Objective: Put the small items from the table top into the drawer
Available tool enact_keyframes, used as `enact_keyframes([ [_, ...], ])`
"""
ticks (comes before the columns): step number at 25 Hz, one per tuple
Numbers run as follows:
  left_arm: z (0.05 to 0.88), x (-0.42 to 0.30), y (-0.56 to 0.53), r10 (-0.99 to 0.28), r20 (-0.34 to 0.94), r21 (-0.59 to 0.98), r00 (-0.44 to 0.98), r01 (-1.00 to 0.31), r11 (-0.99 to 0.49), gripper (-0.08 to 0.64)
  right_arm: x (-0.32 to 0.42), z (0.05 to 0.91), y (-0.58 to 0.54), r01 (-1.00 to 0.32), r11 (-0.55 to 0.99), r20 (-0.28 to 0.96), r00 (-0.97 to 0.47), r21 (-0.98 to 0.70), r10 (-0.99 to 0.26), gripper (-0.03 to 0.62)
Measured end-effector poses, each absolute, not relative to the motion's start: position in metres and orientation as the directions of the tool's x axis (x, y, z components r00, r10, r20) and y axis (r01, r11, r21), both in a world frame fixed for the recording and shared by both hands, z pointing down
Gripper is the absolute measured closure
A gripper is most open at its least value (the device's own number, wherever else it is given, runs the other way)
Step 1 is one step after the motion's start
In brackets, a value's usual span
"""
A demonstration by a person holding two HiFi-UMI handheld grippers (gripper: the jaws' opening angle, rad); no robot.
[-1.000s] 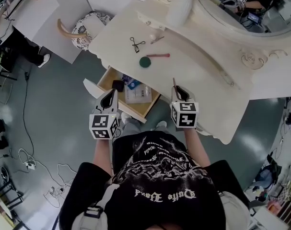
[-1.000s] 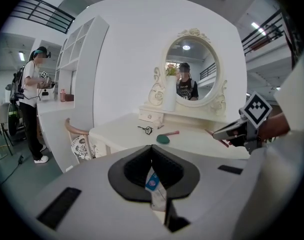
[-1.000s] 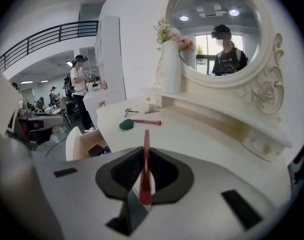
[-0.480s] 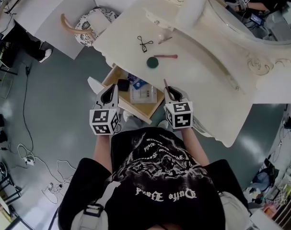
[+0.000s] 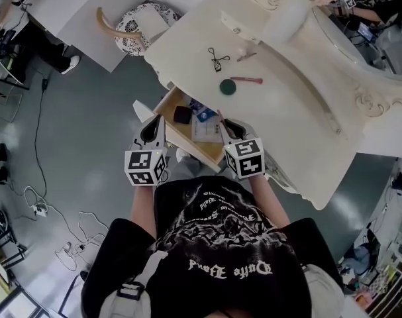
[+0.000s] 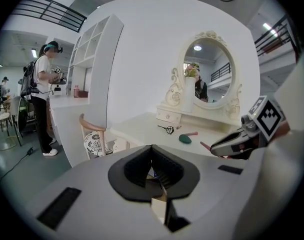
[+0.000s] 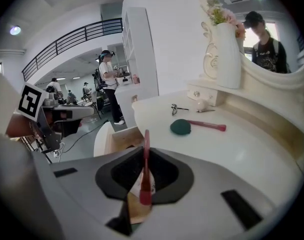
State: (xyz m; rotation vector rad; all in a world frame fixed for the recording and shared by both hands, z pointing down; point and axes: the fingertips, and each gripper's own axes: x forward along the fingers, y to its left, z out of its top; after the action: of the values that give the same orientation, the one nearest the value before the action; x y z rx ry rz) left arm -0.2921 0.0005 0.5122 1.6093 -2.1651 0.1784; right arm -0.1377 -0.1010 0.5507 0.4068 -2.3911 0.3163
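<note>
My right gripper (image 5: 226,126) (image 7: 145,151) is shut on a thin red stick (image 7: 145,170), whose tip pokes out over the open wooden drawer (image 5: 169,106). The left gripper (image 5: 152,126) (image 6: 152,149) hovers at the drawer's left front, jaws shut with nothing between them. Inside the drawer lie a small black box (image 5: 182,115), a blue item (image 5: 202,110) and a white packet (image 5: 204,130). On the cream table top (image 5: 280,111) remain an eyelash curler (image 5: 218,59), a green round item (image 5: 228,87), a pink stick (image 5: 247,79) and a small pale piece (image 5: 246,56).
A white vase (image 5: 287,17) and an oval mirror (image 5: 369,28) stand at the back of the table. A chair with a patterned cushion (image 5: 138,24) sits to the table's left. Cables (image 5: 38,211) lie on the grey floor. People stand in the background.
The right gripper has carried the red stick leftward from above the table's front edge to above the open drawer. The left gripper has shifted slightly toward the drawer.
</note>
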Motion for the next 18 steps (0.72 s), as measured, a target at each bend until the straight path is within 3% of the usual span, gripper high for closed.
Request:
enact_keyframes([
  [18, 0.527, -0.329, 0.054, -0.833, 0.457, 0.15, -0.313, -0.896, 0.419, 0.545, -0.198, 0.604, -0.045, -0.059, 0.989, 0.736, -0.675, -0.137, 0.062, 0.541],
])
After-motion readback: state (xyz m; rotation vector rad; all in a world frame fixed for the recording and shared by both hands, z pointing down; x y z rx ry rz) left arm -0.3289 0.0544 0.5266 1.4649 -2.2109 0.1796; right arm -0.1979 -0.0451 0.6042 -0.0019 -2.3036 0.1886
